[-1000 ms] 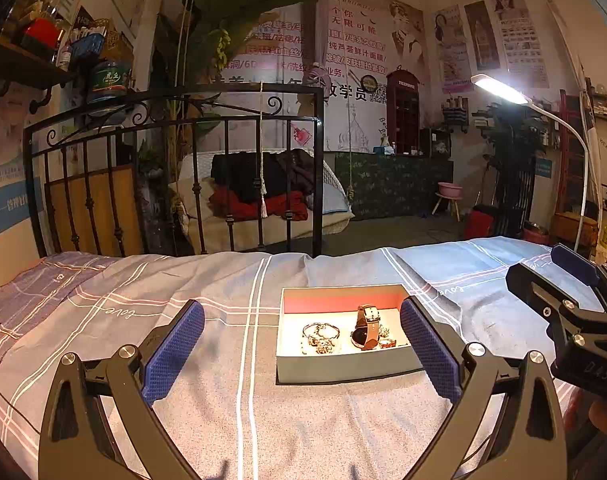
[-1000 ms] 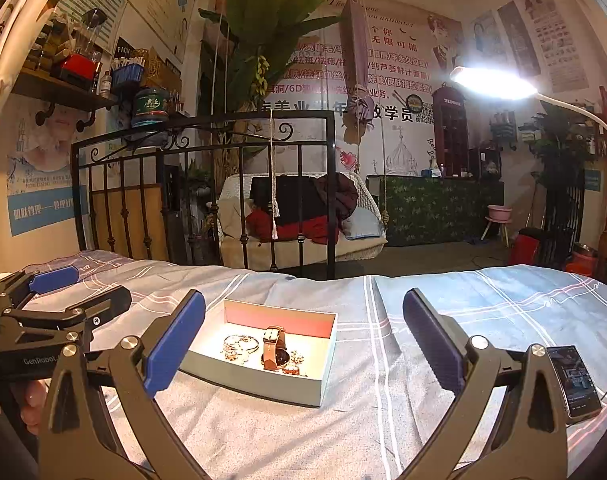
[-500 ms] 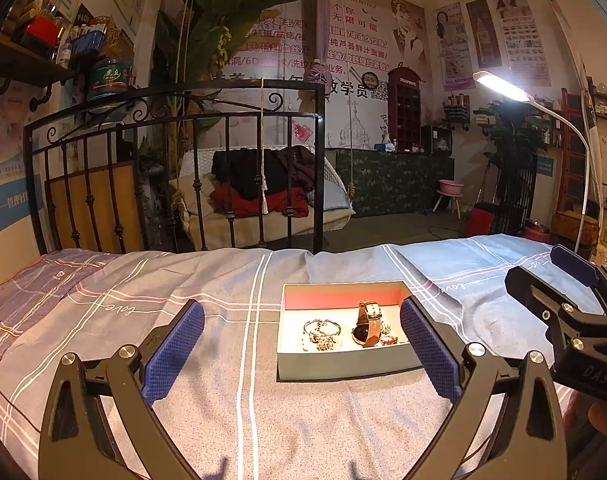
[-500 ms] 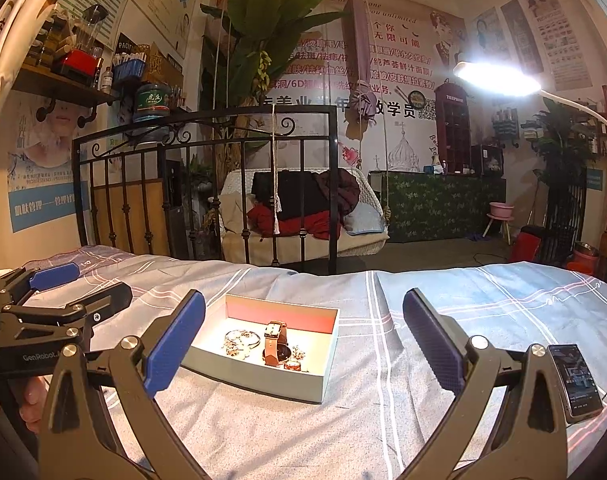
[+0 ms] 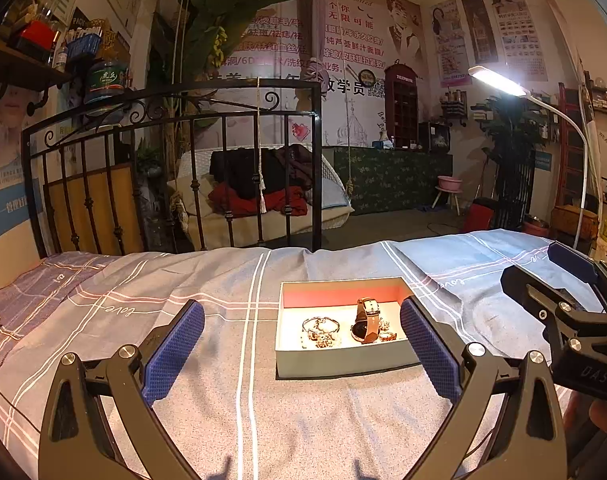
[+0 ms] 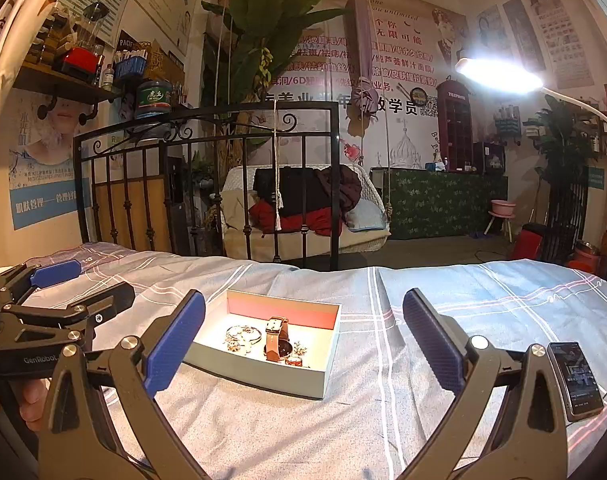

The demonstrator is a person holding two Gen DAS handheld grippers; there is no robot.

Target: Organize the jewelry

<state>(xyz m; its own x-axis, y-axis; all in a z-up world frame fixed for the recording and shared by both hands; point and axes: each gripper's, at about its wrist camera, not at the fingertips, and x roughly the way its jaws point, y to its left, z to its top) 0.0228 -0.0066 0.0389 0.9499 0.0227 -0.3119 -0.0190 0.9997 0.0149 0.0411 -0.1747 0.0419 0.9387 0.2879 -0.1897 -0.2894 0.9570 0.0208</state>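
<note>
box (image 5: 343,362) centre frame on the bed (image 5: 223,420), holding watch (image 5: 365,320), bracelets (image 5: 321,330), rings | my left gripper (image 5: 301,354) and right gripper (image 6: 303,344) fingers wide, empty, hovering short of it | jewelry already gathered inside; sorted or unsorted, I can't judge

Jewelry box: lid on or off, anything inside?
Lid off, not empty. The box sits open-topped on the bedsheet; a brown-strap watch, bracelets and small pieces lie loose on its floor.
</note>
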